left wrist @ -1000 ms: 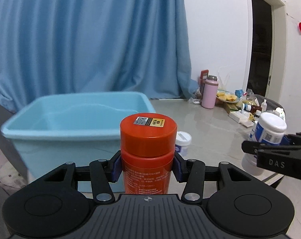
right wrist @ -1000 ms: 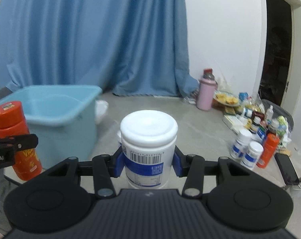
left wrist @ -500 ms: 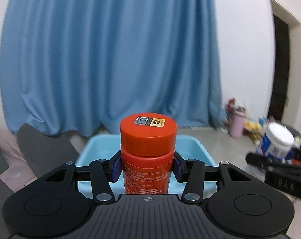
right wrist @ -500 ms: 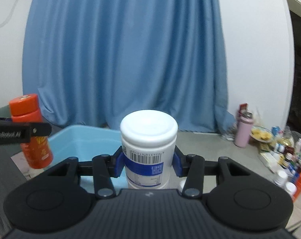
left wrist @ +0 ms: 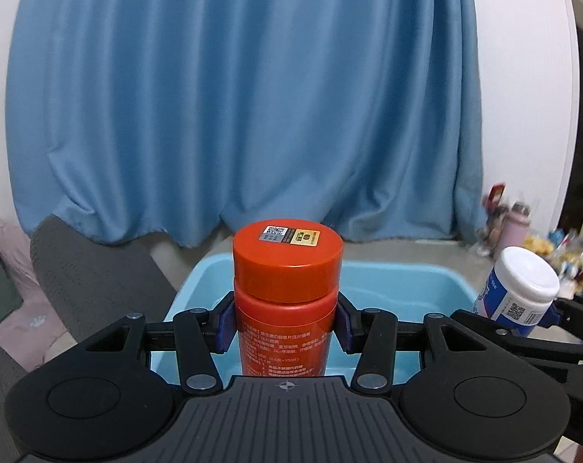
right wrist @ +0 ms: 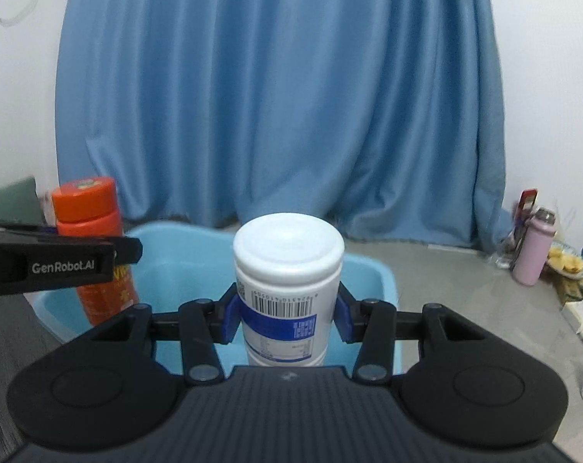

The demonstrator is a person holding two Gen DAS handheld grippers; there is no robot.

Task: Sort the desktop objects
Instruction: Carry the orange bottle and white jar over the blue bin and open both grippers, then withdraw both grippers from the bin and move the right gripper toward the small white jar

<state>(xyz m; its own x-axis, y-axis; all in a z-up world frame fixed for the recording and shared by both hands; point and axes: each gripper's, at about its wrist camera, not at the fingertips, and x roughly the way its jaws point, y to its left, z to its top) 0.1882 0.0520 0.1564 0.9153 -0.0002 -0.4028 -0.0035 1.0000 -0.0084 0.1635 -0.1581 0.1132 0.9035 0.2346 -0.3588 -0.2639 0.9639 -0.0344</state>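
An orange bottle (left wrist: pixel 285 289) with an orange cap stands upright between the blue pads of my left gripper (left wrist: pixel 285 324), which is shut on it. It hangs above the near part of a light blue plastic tub (left wrist: pixel 426 281). My right gripper (right wrist: pixel 287 316) is shut on a white bottle (right wrist: pixel 287 270) with a blue label and a barcode, also over the tub (right wrist: pixel 372 274). From the right wrist, the orange bottle (right wrist: pixel 95 243) shows at the left. From the left wrist, the white bottle (left wrist: pixel 519 289) shows at the right.
A blue curtain (left wrist: pixel 233 108) hangs behind the tub. A grey cushion or chair back (left wrist: pixel 87 274) lies left of the tub. On the floor at the right stand a pink flask (right wrist: pixel 532 247) and several small bottles and packets (right wrist: pixel 577 270).
Both grippers have moved with their bottles from beside the tub to above it. The tub now sits straight ahead and lower in both views; the floor clutter has slid to the right.
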